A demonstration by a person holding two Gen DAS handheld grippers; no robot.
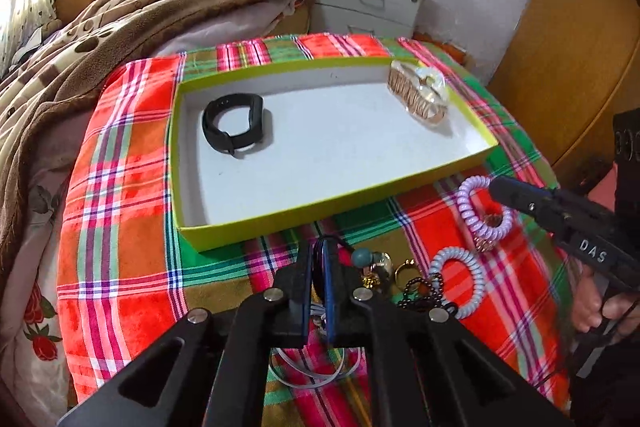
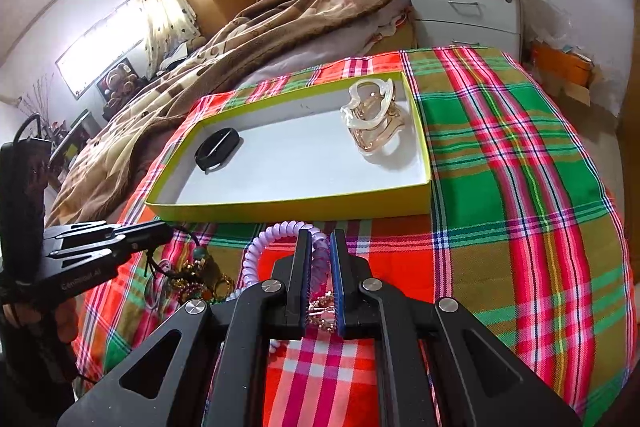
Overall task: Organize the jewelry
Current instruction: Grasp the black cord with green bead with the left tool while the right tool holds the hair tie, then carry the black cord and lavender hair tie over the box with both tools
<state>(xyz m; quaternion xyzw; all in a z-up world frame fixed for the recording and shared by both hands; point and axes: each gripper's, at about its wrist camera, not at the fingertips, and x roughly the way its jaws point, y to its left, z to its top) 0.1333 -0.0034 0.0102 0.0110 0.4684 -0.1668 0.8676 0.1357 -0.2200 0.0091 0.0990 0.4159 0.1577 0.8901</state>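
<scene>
A shallow yellow-green box [image 1: 280,223] [image 2: 280,209] lies on the plaid cloth, holding a black wristband [image 1: 234,125] [image 2: 218,149] and a gold-and-clear hair clip [image 1: 420,93] [image 2: 374,119]. My left gripper [image 1: 318,251] is shut on a black cord with a teal bead [image 1: 360,257], in front of the box. My right gripper [image 2: 320,239] is shut on a purple coil hair tie [image 2: 260,247] [image 1: 470,199]. A pale blue coil tie [image 1: 456,283], gold charms [image 1: 404,271] and black beads [image 1: 424,291] lie between the grippers.
The plaid cloth [image 2: 500,167] covers a raised surface beside a bed with a brown blanket [image 1: 100,39]. A grey nightstand [image 1: 368,3] stands behind. Wooden wardrobes [image 1: 568,47] are at right.
</scene>
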